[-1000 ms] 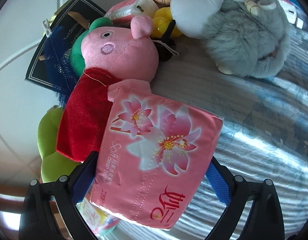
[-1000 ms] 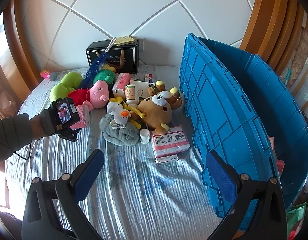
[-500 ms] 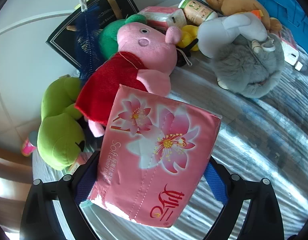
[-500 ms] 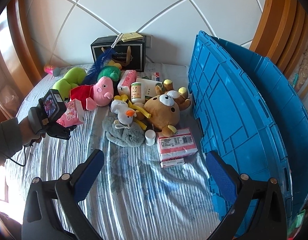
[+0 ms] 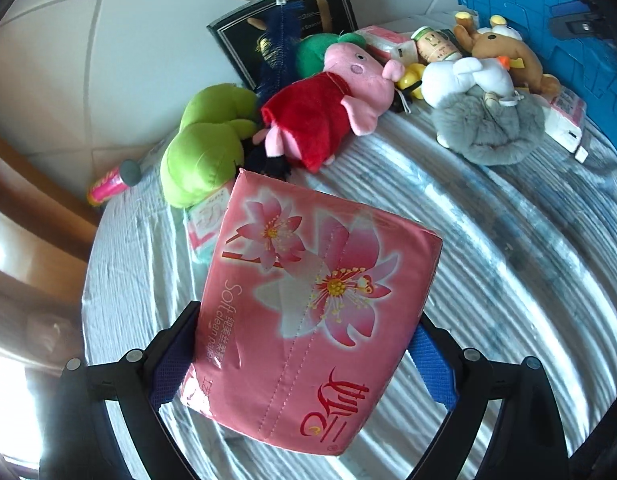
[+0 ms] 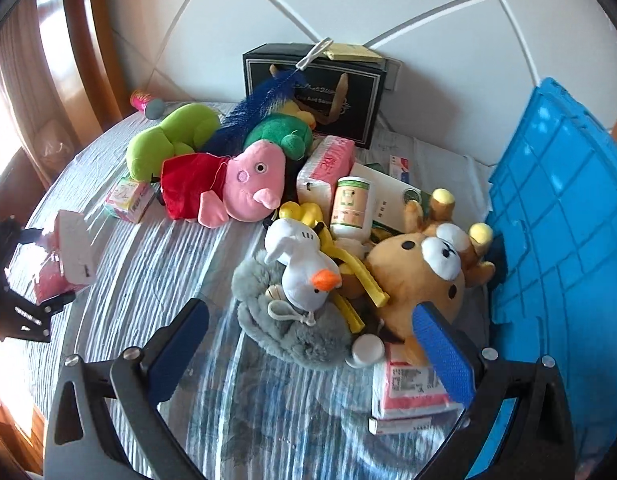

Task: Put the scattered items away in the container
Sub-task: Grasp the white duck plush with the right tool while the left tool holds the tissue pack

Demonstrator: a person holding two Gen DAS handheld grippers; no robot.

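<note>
The pink tissue pack [image 5: 312, 316] sits clamped between the left tongs [image 5: 300, 360], lifted above the striped bedsheet [image 5: 488, 280]. The right tongs [image 6: 308, 344] gape wide and empty, poised low over the grey plush [image 6: 296, 328]. Only the right view shows the blue container [image 6: 560, 208] wall close beside the brown bear [image 6: 424, 276].

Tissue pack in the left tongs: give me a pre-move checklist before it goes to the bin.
1. Left tongs shut on tissue pack: ok.
2. Pack lifted off the cloth: ok.
3. Pack square in the grip: not ok, it sits tilted.
4. Blue bin in view, toys lying between: ok.
5. Room inside the bin: cannot tell.
6. Right tongs open, holding nothing: ok.
</note>
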